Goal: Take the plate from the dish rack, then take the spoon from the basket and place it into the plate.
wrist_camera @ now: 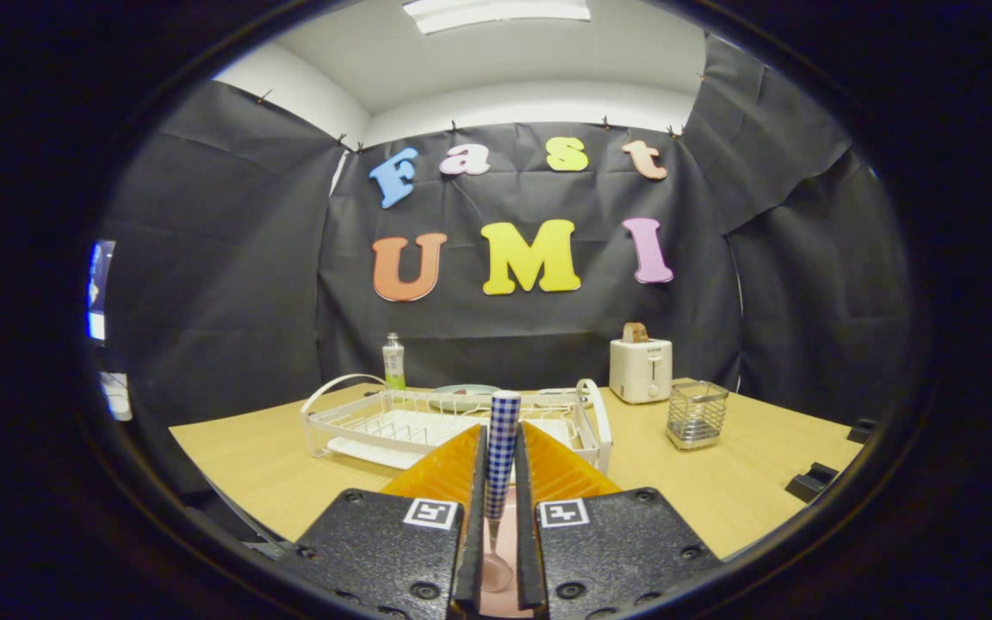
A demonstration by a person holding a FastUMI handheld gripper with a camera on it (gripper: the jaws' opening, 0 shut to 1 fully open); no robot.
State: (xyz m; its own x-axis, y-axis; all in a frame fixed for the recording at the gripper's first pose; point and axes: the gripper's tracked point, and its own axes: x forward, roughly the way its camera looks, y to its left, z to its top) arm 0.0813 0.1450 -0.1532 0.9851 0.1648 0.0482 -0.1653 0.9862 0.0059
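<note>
Checked blue-and-white, the spoon point(501, 456) handle stands clamped between our gripper point(501, 448) fingers, bowl hanging over the pink plate point(496, 551) below, so we judge release comes next.

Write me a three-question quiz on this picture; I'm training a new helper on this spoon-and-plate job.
1. True or false: the gripper is shut on the spoon.
2. What stands nearest the wire basket? A) bottle B) toaster C) dish rack
3. Fill in: the spoon's checked handle points ____, its bowl down between the fingers.

Key: 1 true; 2 B; 3 up.
</note>
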